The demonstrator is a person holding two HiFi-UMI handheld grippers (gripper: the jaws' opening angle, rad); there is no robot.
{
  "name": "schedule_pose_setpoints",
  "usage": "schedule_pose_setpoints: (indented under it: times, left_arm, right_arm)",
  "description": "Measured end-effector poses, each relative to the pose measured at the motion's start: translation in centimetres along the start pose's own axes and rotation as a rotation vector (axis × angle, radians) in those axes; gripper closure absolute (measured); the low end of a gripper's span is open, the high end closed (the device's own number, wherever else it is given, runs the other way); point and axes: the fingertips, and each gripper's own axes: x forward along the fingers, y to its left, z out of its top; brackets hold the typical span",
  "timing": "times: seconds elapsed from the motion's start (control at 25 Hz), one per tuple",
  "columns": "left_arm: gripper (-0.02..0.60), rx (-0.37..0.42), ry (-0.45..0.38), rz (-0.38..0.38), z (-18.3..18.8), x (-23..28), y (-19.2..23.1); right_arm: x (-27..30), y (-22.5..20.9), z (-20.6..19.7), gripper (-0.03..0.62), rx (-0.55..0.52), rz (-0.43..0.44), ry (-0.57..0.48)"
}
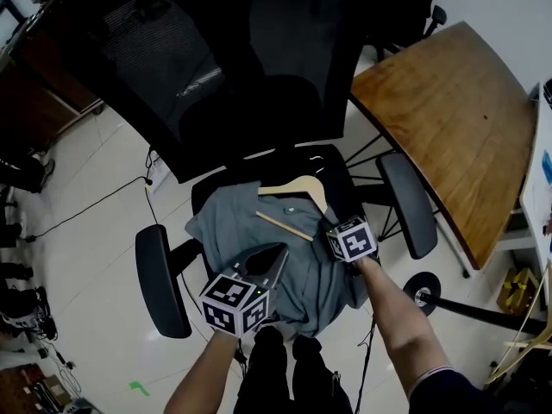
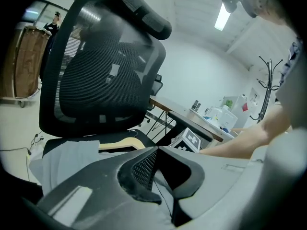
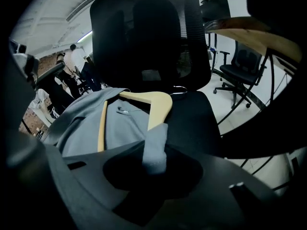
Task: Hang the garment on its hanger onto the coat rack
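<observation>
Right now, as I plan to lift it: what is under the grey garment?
The garment lies on the black chair seat. One arm end of the wooden hanger slips under its fabric; anything else beneath is covered.

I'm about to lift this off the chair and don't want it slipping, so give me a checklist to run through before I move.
1. Right gripper grip: a fold of the grey garment stands pinched between its jaws, at the end of the hanger. Ok.
2. Hanger seated in the garment: one end is under fabric, the rest lies bare on top. Cannot tell.
3. Hook free: it lies on the chair seat by the backrest, nothing on it. Ok.
4. Left gripper: jaws together, over the garment; fabric caught or not, cannot tell.
5. Coat rack in sight: it shows at the far right of the left gripper view. Ok.
</observation>
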Motion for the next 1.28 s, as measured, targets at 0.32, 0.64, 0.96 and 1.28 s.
schedule_pose_setpoints:
  times: [0.32,0.64,0.96,1.28]
  left_arm:
    - [0.577,0.01,-0.031,-0.006,1.2,-1.4,-1.5]
    - [0.577,0.059,-0.069,-0.009,3.8,-3.8,-3.4]
    - [0.577,0.118,-0.105,-0.007,6.5,-6.8,-5.9]
    - [0.577,0.194,-0.166,-0.023,10.0,-10.2,-10.5]
  right_arm:
    - [-5.3,0.7,2.5,0.474,-0.029,-0.036,-0.092]
    - [-12.7,1.1,5.0,0.474,-0.109,-0.154,-0.249]
    - [-21.7,2.4,9.2,0.474,-0.204,-0.236,-0.424]
    - [-34.9,3.2,13.0,0.474,-0.283,-0.332,-0.604]
